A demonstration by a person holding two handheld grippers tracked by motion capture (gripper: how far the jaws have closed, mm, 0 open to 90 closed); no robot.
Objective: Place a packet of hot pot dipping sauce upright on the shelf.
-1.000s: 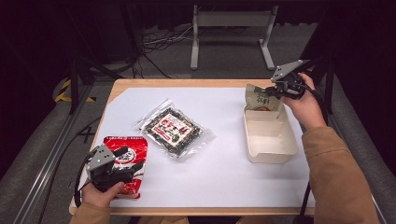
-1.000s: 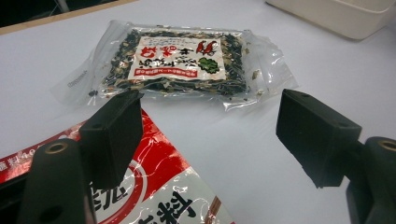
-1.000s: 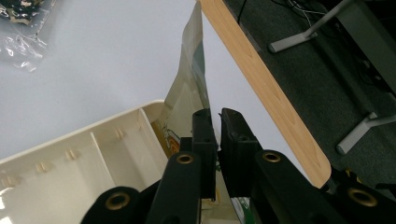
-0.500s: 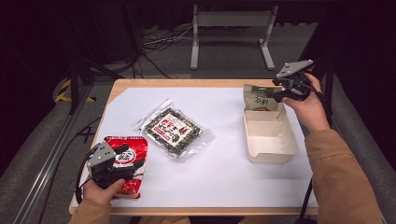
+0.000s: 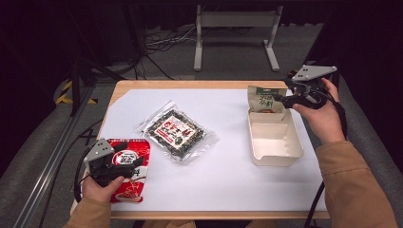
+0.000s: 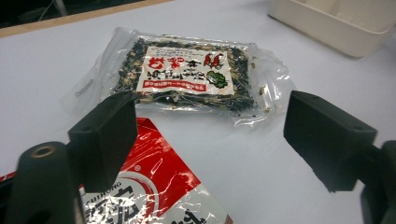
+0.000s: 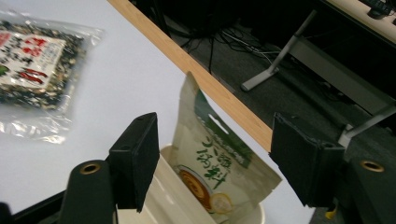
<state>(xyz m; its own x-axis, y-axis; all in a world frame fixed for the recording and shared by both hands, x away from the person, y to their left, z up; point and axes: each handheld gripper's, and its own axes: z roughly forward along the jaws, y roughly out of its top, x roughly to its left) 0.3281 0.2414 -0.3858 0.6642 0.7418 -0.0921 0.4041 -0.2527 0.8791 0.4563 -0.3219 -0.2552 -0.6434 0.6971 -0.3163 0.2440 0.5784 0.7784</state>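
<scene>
Right gripper (image 5: 284,99) jaws just opened wide, nothing between pads, green pouch (image 5: 265,99) standing released at far end of cream tray (image 5: 277,157), left gripper (image 5: 127,164) jaws spread wide, empty, above red packet (image 5: 132,187), seaweed packet (image 5: 176,133) mid-table.

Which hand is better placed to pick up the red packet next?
Left. The left gripper hovers open right over the red packet, while the right gripper is far off by the green pouch.

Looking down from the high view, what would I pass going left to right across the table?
Left gripper over the red packet → clear seaweed packet → cream box with the green pouch standing in it → right gripper.
</scene>
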